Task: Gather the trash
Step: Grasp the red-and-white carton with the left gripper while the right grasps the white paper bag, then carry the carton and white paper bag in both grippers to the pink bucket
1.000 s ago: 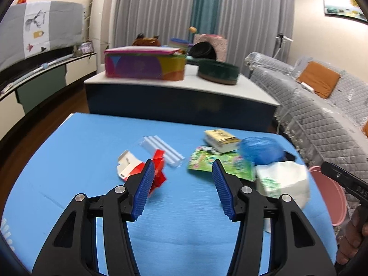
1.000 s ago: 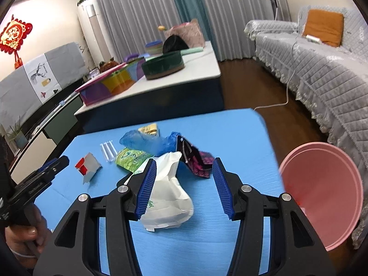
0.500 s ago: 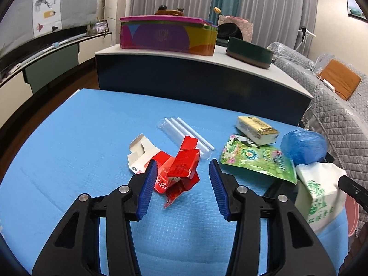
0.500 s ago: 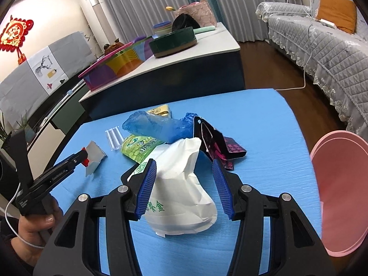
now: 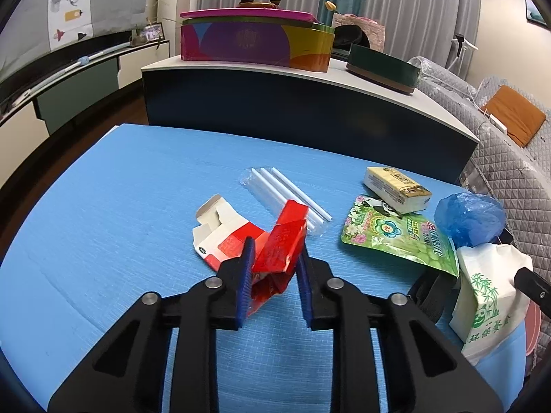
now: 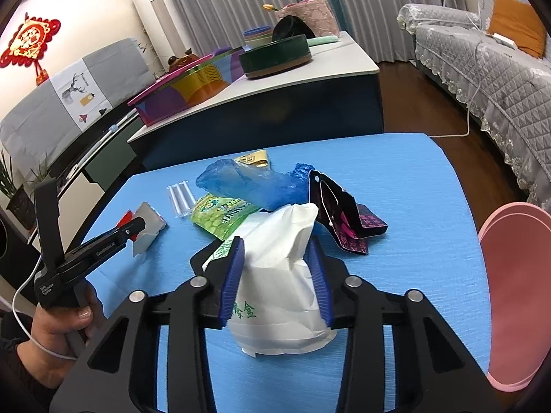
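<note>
Left tongs [image 5: 273,258] are closing around the red carton [image 5: 275,246], right tongs [image 6: 275,265] around the white bag [image 6: 279,275]; table [image 5: 120,189] lying bare leftward, pink bin [image 6: 516,275] hugging its right edge

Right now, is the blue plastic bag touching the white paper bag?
Touching. The right wrist view shows the blue plastic bag lying across the top of the white paper bag, with no gap where they overlap.

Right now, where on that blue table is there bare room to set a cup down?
The blue table is bare left of the red-and-white carton, out to its left edge. Another free patch lies between the dark pink wrapper and the pink bin. The middle is crowded: straws, green pouch, blue bag, white bag.
</note>
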`<control>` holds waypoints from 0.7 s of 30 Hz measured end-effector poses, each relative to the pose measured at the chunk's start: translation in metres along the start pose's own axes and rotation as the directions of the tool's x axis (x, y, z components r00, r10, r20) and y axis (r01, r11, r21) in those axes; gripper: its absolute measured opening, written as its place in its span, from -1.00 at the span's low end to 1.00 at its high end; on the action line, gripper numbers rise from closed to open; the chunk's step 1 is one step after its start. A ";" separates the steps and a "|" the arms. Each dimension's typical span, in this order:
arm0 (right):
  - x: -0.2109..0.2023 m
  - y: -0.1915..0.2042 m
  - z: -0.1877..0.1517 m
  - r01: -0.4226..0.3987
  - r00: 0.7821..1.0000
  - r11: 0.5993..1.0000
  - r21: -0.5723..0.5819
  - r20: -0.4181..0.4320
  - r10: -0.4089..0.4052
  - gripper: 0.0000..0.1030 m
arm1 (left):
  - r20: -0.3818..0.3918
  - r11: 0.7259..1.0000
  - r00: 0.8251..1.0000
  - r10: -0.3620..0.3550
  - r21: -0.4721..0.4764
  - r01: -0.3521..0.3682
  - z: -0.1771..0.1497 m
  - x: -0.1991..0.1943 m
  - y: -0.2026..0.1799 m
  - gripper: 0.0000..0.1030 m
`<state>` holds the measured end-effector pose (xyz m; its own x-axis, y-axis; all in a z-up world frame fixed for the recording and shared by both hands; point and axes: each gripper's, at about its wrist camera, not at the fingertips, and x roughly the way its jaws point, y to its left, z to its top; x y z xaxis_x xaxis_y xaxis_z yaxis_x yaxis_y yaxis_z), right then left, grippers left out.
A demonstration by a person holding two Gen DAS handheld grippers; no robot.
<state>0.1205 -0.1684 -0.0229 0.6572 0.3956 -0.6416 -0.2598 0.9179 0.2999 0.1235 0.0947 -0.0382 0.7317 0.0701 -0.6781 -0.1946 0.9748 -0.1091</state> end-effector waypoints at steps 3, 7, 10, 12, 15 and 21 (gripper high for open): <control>-0.004 0.001 0.000 0.000 1.000 1.000 -0.009 0.010 0.000 -0.41 | 0.004 1.000 1.000 -0.002 0.002 0.002 0.001 -0.002 -0.001 -0.71; -0.010 0.003 0.000 0.002 1.000 1.000 -0.020 0.025 -0.001 -0.49 | 0.013 1.000 1.000 -0.008 0.012 0.007 0.002 -0.005 -0.002 -0.77; -0.015 0.005 0.001 0.004 0.999 1.000 -0.029 0.034 -0.003 -0.53 | 0.025 1.000 1.000 -0.011 0.021 0.010 0.003 -0.009 -0.004 -0.78; -0.018 0.007 0.001 0.003 0.999 0.999 -0.032 0.040 -0.001 -0.58 | 0.032 1.000 0.999 -0.016 0.023 0.015 0.005 -0.013 -0.005 -0.78; -0.023 0.009 0.002 0.001 0.999 0.999 -0.040 0.050 0.001 -0.62 | 0.044 0.999 0.999 -0.024 0.031 0.022 0.006 -0.018 -0.007 -0.78; -0.036 0.018 0.003 -0.015 0.997 0.998 -0.065 0.072 0.020 -0.66 | 0.071 0.998 0.997 -0.043 0.049 0.039 0.008 -0.031 -0.011 -0.78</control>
<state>0.0937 -0.1663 0.0077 0.7009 0.4106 -0.5832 -0.3152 0.9118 0.2632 0.1080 0.0838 -0.0102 0.7841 0.0434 -0.6191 -0.1333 0.9860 -0.0997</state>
